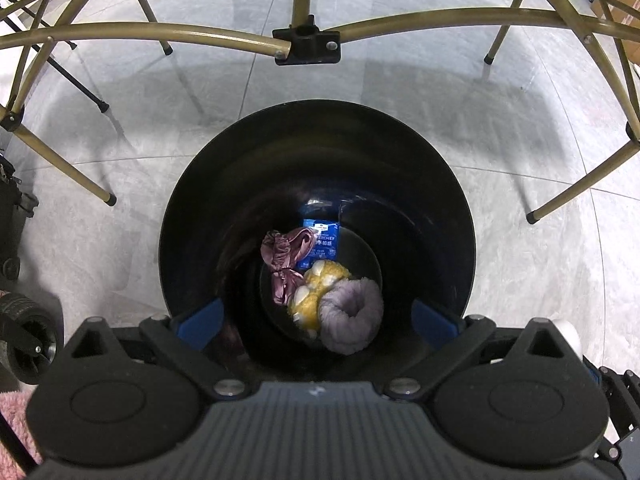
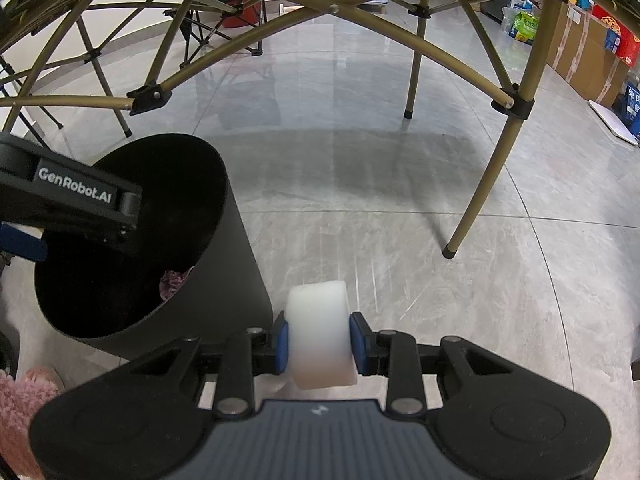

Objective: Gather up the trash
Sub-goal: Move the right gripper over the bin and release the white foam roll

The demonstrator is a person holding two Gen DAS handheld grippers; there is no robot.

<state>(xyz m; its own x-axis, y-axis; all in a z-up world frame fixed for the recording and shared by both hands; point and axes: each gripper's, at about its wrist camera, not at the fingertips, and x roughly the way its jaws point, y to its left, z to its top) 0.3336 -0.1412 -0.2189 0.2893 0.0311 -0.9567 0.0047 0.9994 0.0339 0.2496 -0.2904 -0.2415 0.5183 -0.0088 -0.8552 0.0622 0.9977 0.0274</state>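
pinching a white foam block [image 2: 320, 332] across its flat sides, the right gripper [image 2: 318, 342] has its blue pads pressed into the block's middle, just beside the black trash bin [image 2: 224, 280] and above the grey tiled floor [image 2: 400, 200]. the block looks light and spongy, likely to squash rather than slip, so a hold across the middle seems sound. the left gripper [image 1: 316, 320] hangs over the bin's mouth with jaws spread wide and nothing between them. at the bottom of the bin lie a lilac scrunchie [image 1: 352, 320], a yellow fluffy piece [image 1: 316, 296], a crumpled mauve satin cloth [image 1: 284, 260] and a blue packet [image 1: 320, 240], all soft and light. the packet's print is too small to read, the block's underside is hidden by the gripper body, and the gold table frame [image 2: 516, 120] is cut off above.
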